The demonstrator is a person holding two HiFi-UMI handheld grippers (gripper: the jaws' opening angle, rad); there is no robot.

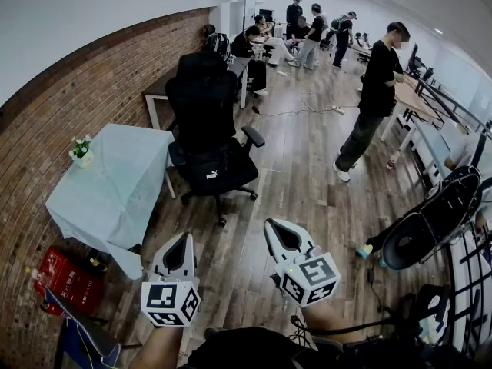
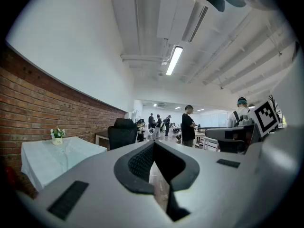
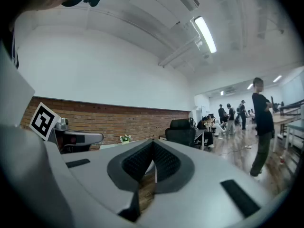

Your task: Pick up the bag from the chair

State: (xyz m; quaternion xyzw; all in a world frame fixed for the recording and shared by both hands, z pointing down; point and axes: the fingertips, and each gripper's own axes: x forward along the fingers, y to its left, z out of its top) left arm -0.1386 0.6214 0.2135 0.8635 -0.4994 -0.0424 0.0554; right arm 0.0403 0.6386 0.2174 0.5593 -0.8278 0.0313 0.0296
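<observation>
A black bag [image 1: 221,172] with a white logo lies on the seat of a black office chair [image 1: 201,102] in the middle of the head view, well ahead of both grippers. My left gripper [image 1: 183,241] and right gripper [image 1: 274,229] are held side by side low in the view, level, both shut and empty, their tips pointing toward the chair. From the left gripper view the chair [image 2: 122,132] shows far off beyond the left gripper [image 2: 154,145]. In the right gripper view the chair [image 3: 181,131] stands past the shut right gripper [image 3: 153,145].
A table with a pale cloth [image 1: 114,187] and a small flower pot [image 1: 81,151] stands left of the chair by the brick wall. A red case [image 1: 65,280] sits under it. A person [image 1: 375,91] stands at right; another black chair [image 1: 432,221] is near right.
</observation>
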